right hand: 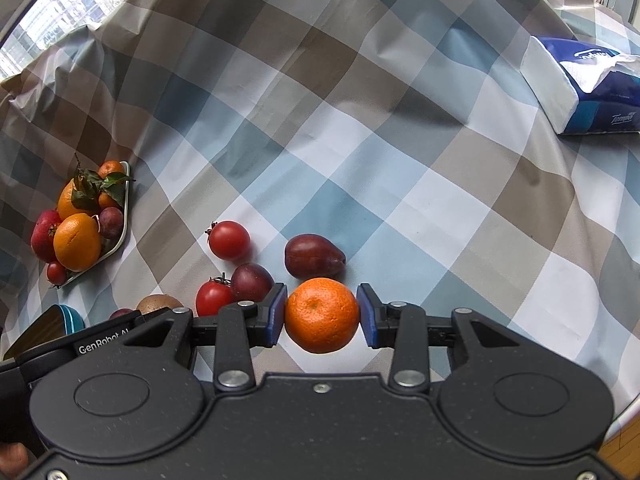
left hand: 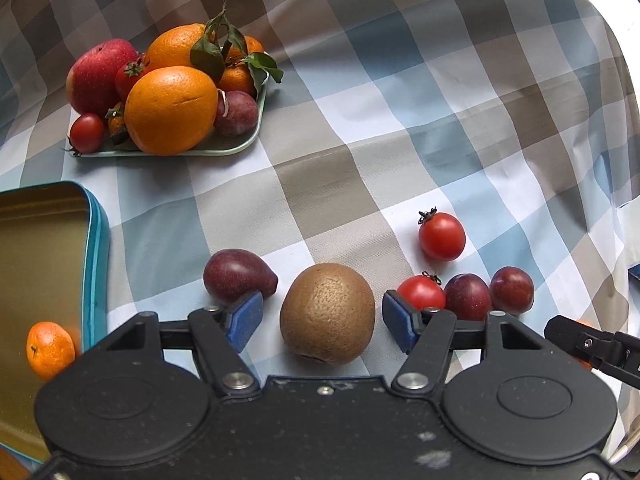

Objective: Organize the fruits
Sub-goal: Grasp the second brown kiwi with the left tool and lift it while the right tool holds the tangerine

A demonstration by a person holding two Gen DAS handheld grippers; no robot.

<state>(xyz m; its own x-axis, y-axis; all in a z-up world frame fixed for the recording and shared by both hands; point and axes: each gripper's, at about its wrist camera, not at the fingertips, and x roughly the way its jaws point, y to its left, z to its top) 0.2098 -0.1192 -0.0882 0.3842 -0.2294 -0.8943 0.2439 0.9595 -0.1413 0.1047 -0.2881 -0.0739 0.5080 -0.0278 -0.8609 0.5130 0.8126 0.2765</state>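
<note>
Checked cloth (left hand: 400,100) in blue, brown and white fills both of your views, with broad bare room across the middle and upper right of each frame. At the left edge of your left wrist view sits an open tin (left hand: 48,248) holding one mandarin (left hand: 50,350); upper left, a pale green tray (left hand: 224,146) is heaped with oranges, an apple and small fruit. Your left gripper (left hand: 320,318) stands open around a kiwi (left hand: 328,312), pads clear of it on both sides, crowded by a dark pear (left hand: 238,276) at left and a tomato (left hand: 421,292) and two plums at right. Your right gripper (right hand: 322,314) is clamped on a mandarin (right hand: 322,314), both pads pressing it. Only your right wrist view shows the tissue pack (right hand: 580,88), upper right.
</note>
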